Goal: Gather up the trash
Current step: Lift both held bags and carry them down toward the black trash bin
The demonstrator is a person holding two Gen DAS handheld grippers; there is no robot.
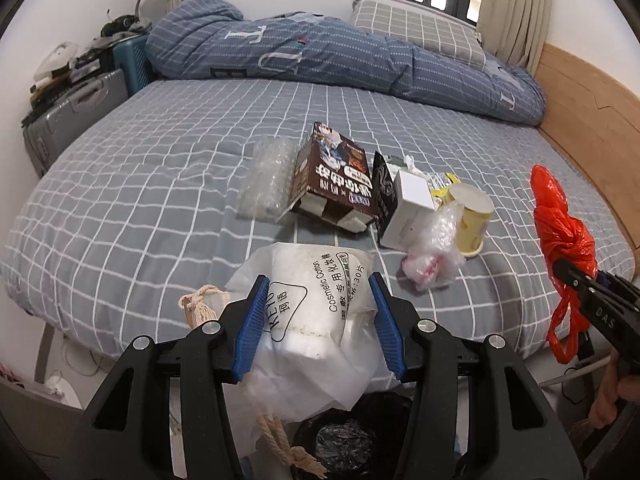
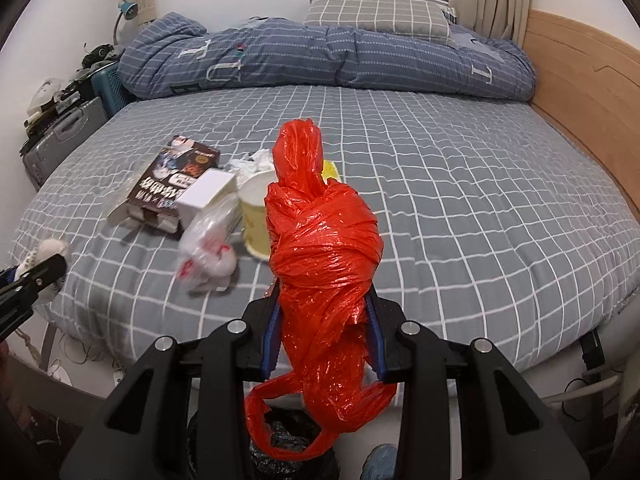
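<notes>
Bed (image 1: 140, 184) with grey grid-check sheet, blue quilt (image 1: 320, 60) bunched along far edge beside checked pillow (image 1: 420, 32), mid-mattress litter cluster: bubble wrap (image 1: 268, 180), brown printed box (image 1: 332, 176), white carton (image 1: 412, 204), yellow cup (image 1: 472, 216), crumpled clear plastic (image 1: 436, 252).

Grey bed (image 2: 460, 208), white grid. Blue striped quilt (image 2: 320, 60). Red bag (image 2: 324, 248). White pouch (image 1: 316, 312), black print. Brown box (image 1: 332, 172). Pale yellow cup (image 1: 472, 216). Blue pads (image 1: 256, 320) on black claw (image 1: 320, 322). Black bin liner (image 1: 344, 444).
</notes>
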